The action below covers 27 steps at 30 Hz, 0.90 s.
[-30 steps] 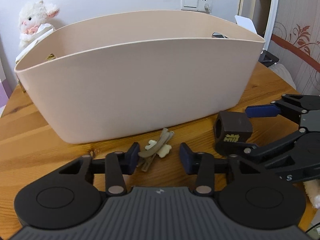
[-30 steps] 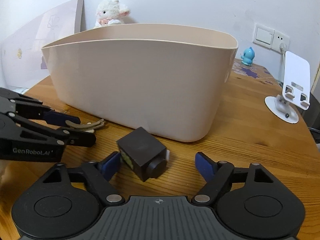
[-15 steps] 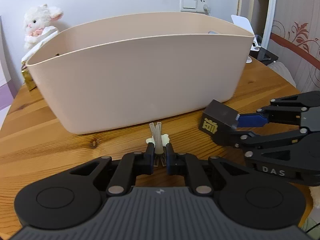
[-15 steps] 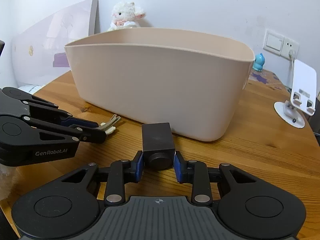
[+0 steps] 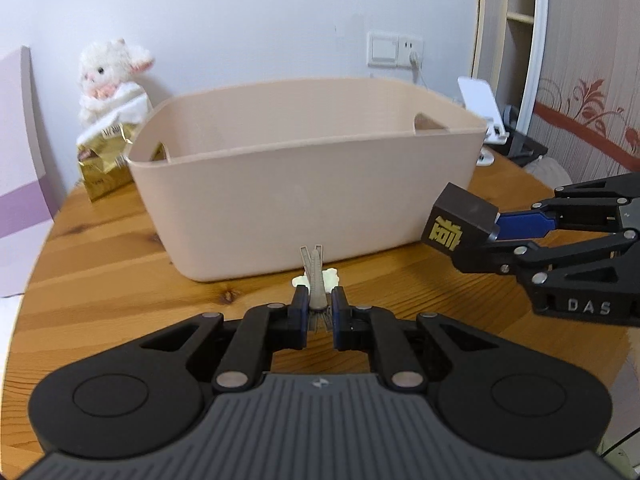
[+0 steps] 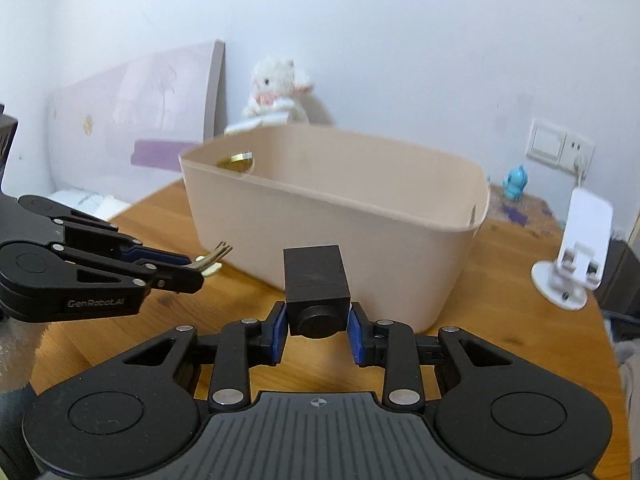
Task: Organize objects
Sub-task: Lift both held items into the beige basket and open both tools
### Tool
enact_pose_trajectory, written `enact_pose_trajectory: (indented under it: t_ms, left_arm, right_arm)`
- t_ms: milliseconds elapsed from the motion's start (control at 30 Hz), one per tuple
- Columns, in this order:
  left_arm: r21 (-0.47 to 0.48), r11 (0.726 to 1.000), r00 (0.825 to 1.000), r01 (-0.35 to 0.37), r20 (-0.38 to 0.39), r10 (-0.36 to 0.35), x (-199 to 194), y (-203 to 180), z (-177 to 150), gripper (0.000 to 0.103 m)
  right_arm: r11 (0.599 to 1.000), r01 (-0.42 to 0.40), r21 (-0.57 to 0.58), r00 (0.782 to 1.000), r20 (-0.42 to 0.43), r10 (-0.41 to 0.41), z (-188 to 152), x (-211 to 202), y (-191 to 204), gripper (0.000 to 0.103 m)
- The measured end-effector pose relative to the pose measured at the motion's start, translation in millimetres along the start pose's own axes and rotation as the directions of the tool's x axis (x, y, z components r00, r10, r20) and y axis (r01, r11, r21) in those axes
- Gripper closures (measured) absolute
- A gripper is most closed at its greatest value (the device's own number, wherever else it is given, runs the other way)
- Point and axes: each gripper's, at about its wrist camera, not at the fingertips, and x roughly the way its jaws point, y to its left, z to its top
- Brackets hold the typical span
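Two grippers, each held by a person who is out of view, sit low in the foreground above a round wooden bench (image 5: 100, 276). Nearest, the left gripper (image 5: 319, 304) has its jaws pressed together on a hair clip (image 5: 315, 276), pinching its rear end so the slim beige prongs point forward and up, clear of the wood. A cream decoration shows on the clip's underside. The clip looks light, stiff and thin; it could twist or slip in the pads, so the grip near its hinge end seems sound.

Just to the right, the right gripper (image 6: 318, 330) pinches a dark block (image 6: 316, 280) with a round knob facing the camera and gold lettering on one face; the pads press its two flat sides, and it hangs above the bench. It looks rigid, smooth-sided and heavier than the clip, so the flat sides are the place to hold.

Beyond both stands a wide beige tub (image 5: 304, 216), open on top, with handle cut-outs at either end, the likely place for both things.

Behind it are a gold packet (image 5: 102, 170), a plush lamb (image 5: 110, 80), a white phone stand (image 6: 576, 256) and the wall
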Motion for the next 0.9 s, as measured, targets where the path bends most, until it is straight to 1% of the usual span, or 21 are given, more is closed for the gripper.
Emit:
enact_pose_trajectory:
  t_ms: [133, 267, 367, 533, 633, 733, 800, 867, 900]
  left_arm:
    - [0.008, 1.000, 0.998, -0.012, 0.059, 0.012, -25, 0, 9, 0.090]
    - [0.013, 0.999, 0.990, -0.029, 0.137, 0.027, -49, -1, 25, 0.090]
    - [0.017, 0.999, 0.982, -0.048, 0.182, 0.044, -57, -2, 42, 0.090]
    - [0.019, 0.995, 0.973, -0.099, 0.212, 0.093, -52, -1, 70, 0.090]
    - [0.010, 0.992, 0.971, -0.127, 0.208, 0.122, -40, 2, 86, 0.090]
    - [-0.009, 0.989, 0.973, -0.148, 0.179, 0.148, -21, 8, 100, 0.090]
    - [-0.021, 0.987, 0.977, -0.158, 0.140, 0.160, -4, 8, 108, 0.090]
    - [-0.030, 0.986, 0.984, -0.163, 0.068, 0.165, 20, 10, 113, 0.090]
    - [-0.034, 0.985, 0.984, -0.172, 0.033, 0.173, 32, 12, 114, 0.090]
  right_arm:
    - [1.000, 0.013, 0.002, 0.997, 0.069, -0.013, 16, -19, -4, 0.074]
    - [1.000, 0.026, 0.016, 0.990, 0.140, -0.028, 30, -33, -9, 0.074]
    - [0.999, 0.035, 0.031, 0.984, 0.174, -0.040, 45, -33, -14, 0.074]
    - [0.997, 0.056, 0.059, 0.975, 0.214, -0.067, 67, -26, -26, 0.074]
    - [0.994, 0.071, 0.087, 0.974, 0.209, -0.088, 79, -12, -36, 0.074]
    - [0.990, 0.092, 0.104, 0.975, 0.194, -0.111, 89, 5, -43, 0.074]
    - [0.989, 0.099, 0.114, 0.978, 0.173, -0.118, 93, 19, -48, 0.074]
    - [0.988, 0.103, 0.118, 0.982, 0.146, -0.120, 96, 34, -51, 0.074]
    - [0.988, 0.109, 0.113, 0.984, 0.129, -0.123, 93, 41, -49, 0.074]
